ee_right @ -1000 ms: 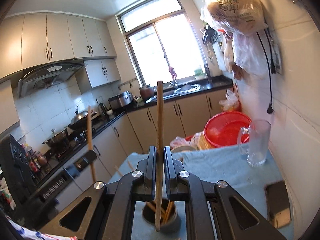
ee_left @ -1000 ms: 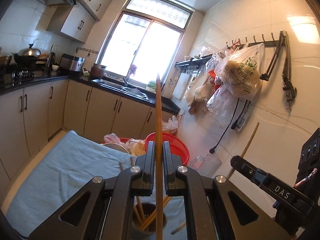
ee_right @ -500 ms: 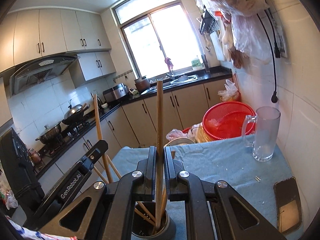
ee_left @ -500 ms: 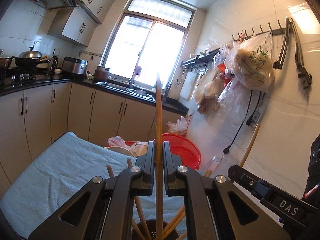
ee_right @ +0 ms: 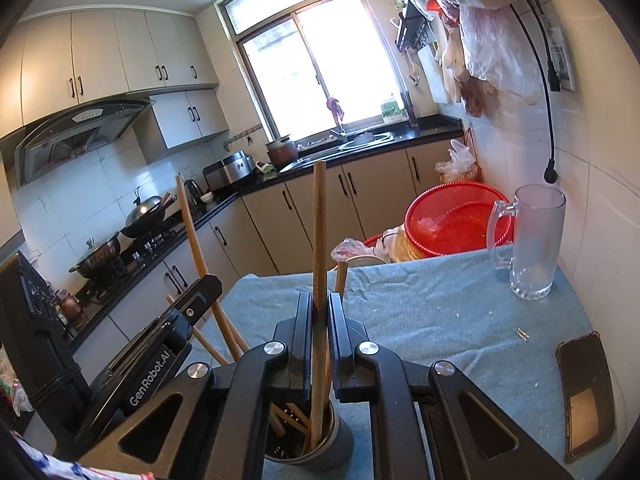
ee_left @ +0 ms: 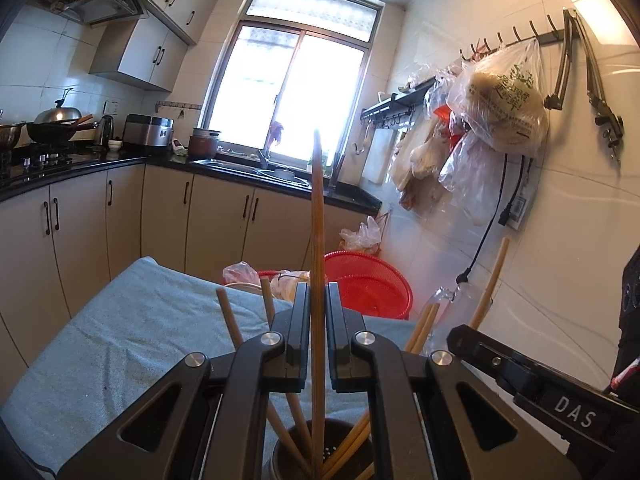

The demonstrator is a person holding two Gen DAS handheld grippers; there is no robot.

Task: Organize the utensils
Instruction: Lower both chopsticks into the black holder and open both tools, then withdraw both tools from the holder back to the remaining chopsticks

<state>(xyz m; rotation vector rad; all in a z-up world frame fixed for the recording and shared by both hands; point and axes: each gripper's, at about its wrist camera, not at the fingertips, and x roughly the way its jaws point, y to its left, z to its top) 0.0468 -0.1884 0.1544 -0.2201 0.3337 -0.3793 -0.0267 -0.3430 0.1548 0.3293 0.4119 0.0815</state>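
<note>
Two hand-held grippers, each clenched on one wooden chopstick held upright. The left hand-held gripper (ee_left: 318, 312) pinches its chopstick (ee_left: 317, 216) so the lower end drops into the utensil holder (ee_left: 280, 458) right below it at 6 o'clock, where several other chopsticks (ee_left: 230, 322) already lean out at angles. The right hand-held gripper (ee_right: 319, 316) does the same with its own chopstick (ee_right: 319, 216), whose tip sits down inside the same grey holder (ee_right: 340, 444). In the right wrist view the left unit shows at about 8 o'clock.

All of this sits on a counter covered with a pale blue cloth (ee_right: 420, 312), a bit crumby. On the cloth at 3 o'clock in the right view there's a dark phone (ee_right: 586, 396) lying flat near the edge, and further off at 2 o'clock an empty glass mug (ee_right: 532, 240) standing upright close to the tiled wall.

Past the far edge of the cloth, around 1 o'clock, are red plastic baskets (ee_right: 456, 216) and some plastic bags. Further back, beige cabinets run under a black worktop with a sink (ee_right: 360, 138) below the bright window (ee_right: 320, 52) at 12. Off at 9 to 10 o'clock is the stove with a wok (ee_right: 146, 216), a lidded pot, and the range hood (ee_right: 80, 132) above. On the wall at 1 to 2 o'clock, bags of food (ee_left: 504, 104) hang from a hook rail.
</note>
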